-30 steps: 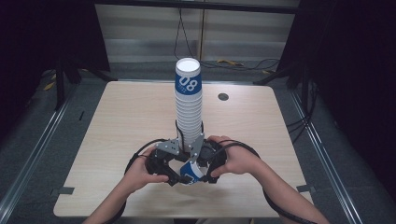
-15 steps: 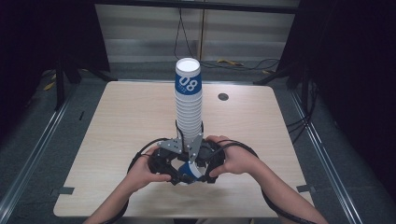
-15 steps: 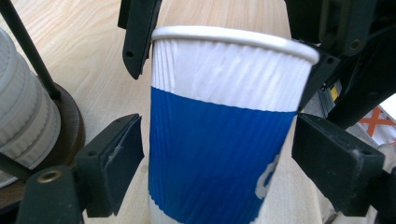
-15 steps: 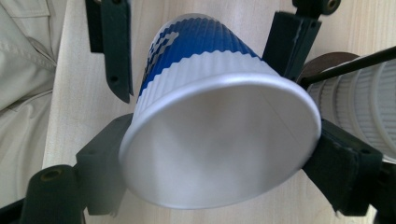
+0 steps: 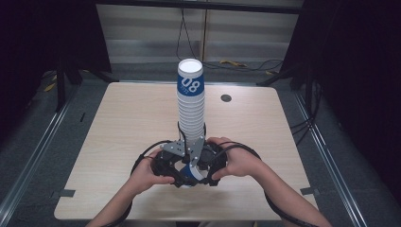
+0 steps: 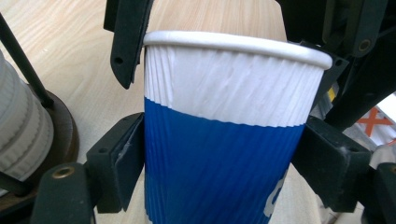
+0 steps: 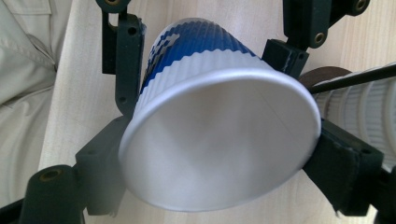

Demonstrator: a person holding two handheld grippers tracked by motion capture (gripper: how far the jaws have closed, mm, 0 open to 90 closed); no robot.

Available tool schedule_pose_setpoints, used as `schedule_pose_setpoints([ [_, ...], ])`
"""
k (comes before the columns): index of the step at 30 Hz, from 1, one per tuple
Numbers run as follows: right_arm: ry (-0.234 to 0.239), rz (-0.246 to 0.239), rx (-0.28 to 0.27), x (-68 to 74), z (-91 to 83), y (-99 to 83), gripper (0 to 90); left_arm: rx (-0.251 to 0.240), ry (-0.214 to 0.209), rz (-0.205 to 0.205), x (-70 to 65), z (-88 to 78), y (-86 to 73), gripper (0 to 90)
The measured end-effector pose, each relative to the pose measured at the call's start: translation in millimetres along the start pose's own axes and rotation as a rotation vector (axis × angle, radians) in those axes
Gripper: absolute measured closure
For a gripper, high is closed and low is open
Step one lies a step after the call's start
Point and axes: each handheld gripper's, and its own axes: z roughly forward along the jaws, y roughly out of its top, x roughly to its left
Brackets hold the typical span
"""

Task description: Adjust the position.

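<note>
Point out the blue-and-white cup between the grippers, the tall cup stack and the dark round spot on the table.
Blue-and-white cup (image 6: pixel 219 154), left gripper view, on its blue ribbed side.
Cup stack (image 5: pixel 190 106), high view, on the white ribbed middle.
Dark round spot (image 5: pixel 226 98), high view, on its centre.

hidden: cup mostly behind hands | cut off: cup base, left gripper view

A ribbed paper cup, blue below and white toward its rolled rim, lies tilted on its side just above the bench, near the tall cup stack's foot.
</note>
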Motion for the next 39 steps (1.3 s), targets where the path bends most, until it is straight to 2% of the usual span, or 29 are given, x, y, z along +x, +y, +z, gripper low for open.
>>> schedule_pose_setpoints([
  [6, -0.007, -0.008, -0.009, 0.3, 0.3, -0.4, 15.2, -0.01, -0.005, 0.012, 0.9, -1.0, -1.7, 22.1],
  [11, -0.013, 0.01, -0.023, 0.3, 0.0, -1.7, 15.0, -0.015, -0.01, 0.021, 1.8, -3.2, -3.4, 22.2],
  [13, -0.012, 0.001, -0.034, -0.6, 1.0, -2.6, 14.8, -0.02, -0.013, 0.023, 2.1, -3.8, -4.4, 22.3],
  [14, -0.012, 0.021, -0.033, 0.4, 0.4, -3.3, 14.8, -0.025, -0.014, 0.024, 2.4, -4.0, -4.7, 22.4],
  [18, -0.01, 0.032, -0.041, 0.7, 0.7, -4.9, 14.7, -0.018, -0.016, 0.028, 2.2, -6.0, -5.5, 22.8],
  [26, -0.002, 0.021, -0.05, -0.6, 0.4, -6.6, 14.5, -0.03, -0.019, 0.026, 1.9, -6.4, -5.9, 23.1],
  [28, -0.003, 0.03, -0.054, -0.4, -0.3, -7.9, 14.5, -0.034, -0.021, 0.029, 2.3, -6.9, -6.1, 23.2],
  [29, -0.003, 0.049, -0.05, 0.4, -0.6, -8.7, 14.5, -0.036, -0.018, 0.028, 2.3, -7.0, -6.1, 23.2],
  [37, -0.009, 0.053, -0.051, -1.0, 1.3, -14.0, 14.4, -0.024, -0.012, 0.033, 4.4, -7.6, -8.1, 23.3],
  [39, -0.005, 0.075, -0.054, -0.6, 1.4, -16.2, 14.3, -0.028, -0.01, 0.024, 4.5, -7.6, -8.9, 23.3],
])
